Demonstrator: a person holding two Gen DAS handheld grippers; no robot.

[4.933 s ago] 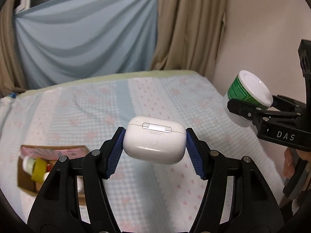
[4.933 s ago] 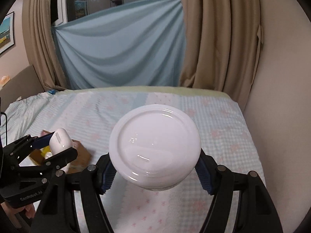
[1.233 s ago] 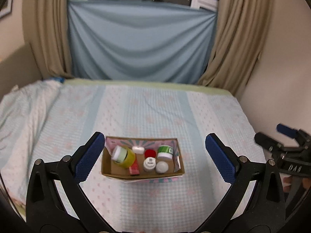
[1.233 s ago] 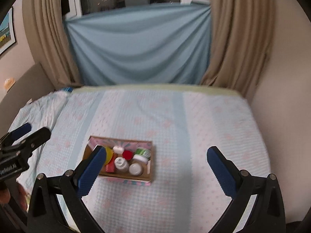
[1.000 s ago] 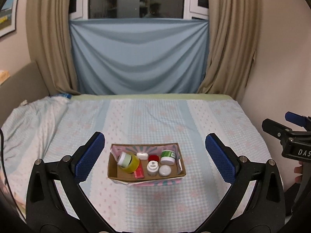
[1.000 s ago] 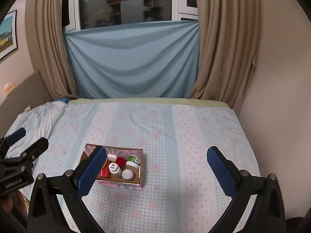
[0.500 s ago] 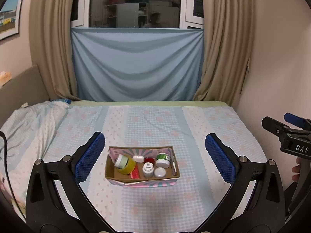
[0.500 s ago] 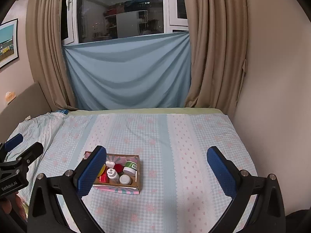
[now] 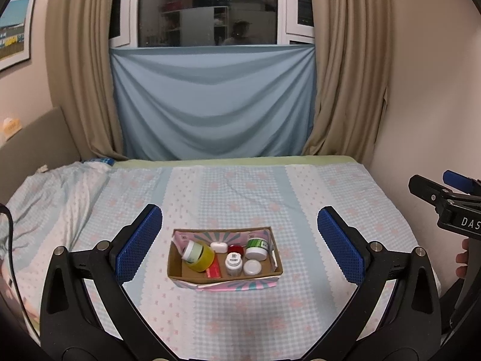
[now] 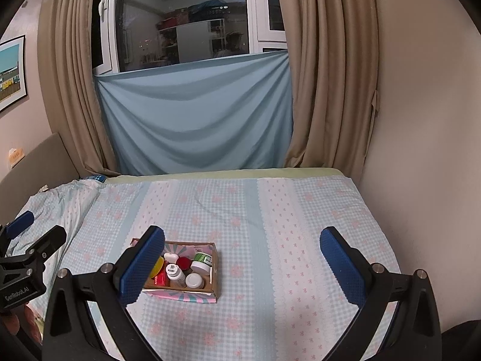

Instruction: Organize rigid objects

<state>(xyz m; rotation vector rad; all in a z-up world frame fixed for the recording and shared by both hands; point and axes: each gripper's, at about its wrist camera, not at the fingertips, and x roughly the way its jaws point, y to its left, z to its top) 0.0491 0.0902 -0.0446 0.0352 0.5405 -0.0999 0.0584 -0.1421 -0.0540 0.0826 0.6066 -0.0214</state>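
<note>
A small cardboard box (image 9: 177,272) sits on the bed and also shows in the right wrist view (image 10: 214,284). It holds a white earbud case (image 9: 218,247), a green-labelled white jar (image 9: 256,248), a yellow tape roll (image 9: 202,259), a red cap (image 9: 235,249), a small white bottle (image 9: 234,264) and a white lid (image 9: 252,267). My left gripper (image 9: 240,246) is open and empty, held back above the near side of the bed. My right gripper (image 10: 242,266) is open and empty, likewise held back, with the box behind its left finger.
The bed (image 9: 240,192) has a blue and pink checked sheet. A wall (image 10: 421,120) runs along its right side. Beige curtains (image 9: 348,75) and a blue cloth (image 9: 210,102) hang behind. The other gripper shows at each view's edge (image 9: 451,210) (image 10: 21,258).
About five seconds ago the left gripper held the earbud case and the right held the green-labelled jar; both lie in the box now. Over the last second both grippers have drawn back and up, open.
</note>
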